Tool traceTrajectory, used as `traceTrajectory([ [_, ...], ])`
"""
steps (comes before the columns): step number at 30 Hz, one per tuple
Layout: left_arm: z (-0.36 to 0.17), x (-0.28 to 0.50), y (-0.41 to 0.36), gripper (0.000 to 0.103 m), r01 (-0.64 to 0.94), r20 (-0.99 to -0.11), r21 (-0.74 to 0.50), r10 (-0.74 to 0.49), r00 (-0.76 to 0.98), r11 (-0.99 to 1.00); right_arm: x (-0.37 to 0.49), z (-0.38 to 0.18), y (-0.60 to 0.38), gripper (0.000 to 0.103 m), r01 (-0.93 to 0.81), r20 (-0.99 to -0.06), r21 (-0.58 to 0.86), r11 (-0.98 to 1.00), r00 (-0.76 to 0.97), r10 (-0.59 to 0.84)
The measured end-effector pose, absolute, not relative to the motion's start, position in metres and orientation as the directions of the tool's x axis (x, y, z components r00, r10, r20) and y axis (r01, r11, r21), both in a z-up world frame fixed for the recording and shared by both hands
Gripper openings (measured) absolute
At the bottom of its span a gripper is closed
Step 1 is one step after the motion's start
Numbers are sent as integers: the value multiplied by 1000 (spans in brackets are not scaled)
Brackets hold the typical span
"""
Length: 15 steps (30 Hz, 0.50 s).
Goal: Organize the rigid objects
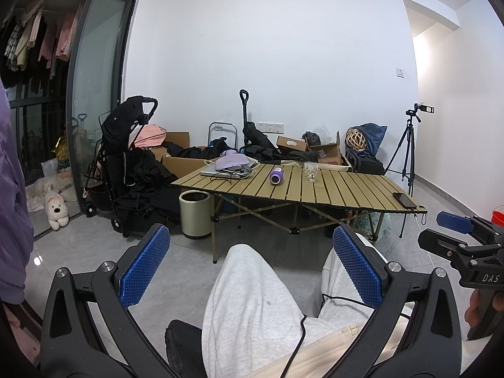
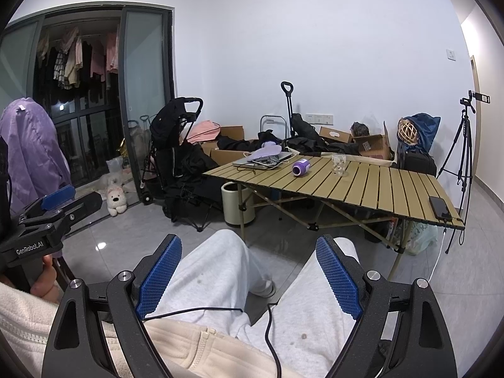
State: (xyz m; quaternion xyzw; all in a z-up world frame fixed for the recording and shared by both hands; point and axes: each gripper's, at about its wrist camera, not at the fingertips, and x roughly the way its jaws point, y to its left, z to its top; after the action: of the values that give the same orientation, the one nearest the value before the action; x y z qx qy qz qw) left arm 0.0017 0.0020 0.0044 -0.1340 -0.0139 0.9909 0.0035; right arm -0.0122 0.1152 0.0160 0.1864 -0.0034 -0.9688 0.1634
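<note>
Purple bottle (image 1: 277,176) on its side mid-counter (image 1: 346,189) beside upright, fragile glass cup (image 1: 310,172): light, stiff, roll-prone, grip across body; left tool (image 1: 251,263) and right tool (image 2: 249,272) wide, empty.

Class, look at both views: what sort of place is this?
Probably a lived-in home room: clothes hang behind a glass door, a stroller stands by cardboard boxes, and a folding table fills the middle.

**Both grippers spread, nothing held**

We find the left gripper (image 1: 251,263) held above our lap with its jaws wide apart. The right gripper (image 2: 249,272) is level beside it, jaws equally spread. Our knees (image 1: 249,271) sit between the fingers.
</note>
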Motion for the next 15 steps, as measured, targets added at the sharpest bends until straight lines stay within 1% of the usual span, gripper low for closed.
traceTrajectory([
  [15, 7, 4, -1, 103, -2, -266, -29, 10, -964, -1000, -11, 15, 115, 91, 315, -360, 67, -947, -877, -318],
])
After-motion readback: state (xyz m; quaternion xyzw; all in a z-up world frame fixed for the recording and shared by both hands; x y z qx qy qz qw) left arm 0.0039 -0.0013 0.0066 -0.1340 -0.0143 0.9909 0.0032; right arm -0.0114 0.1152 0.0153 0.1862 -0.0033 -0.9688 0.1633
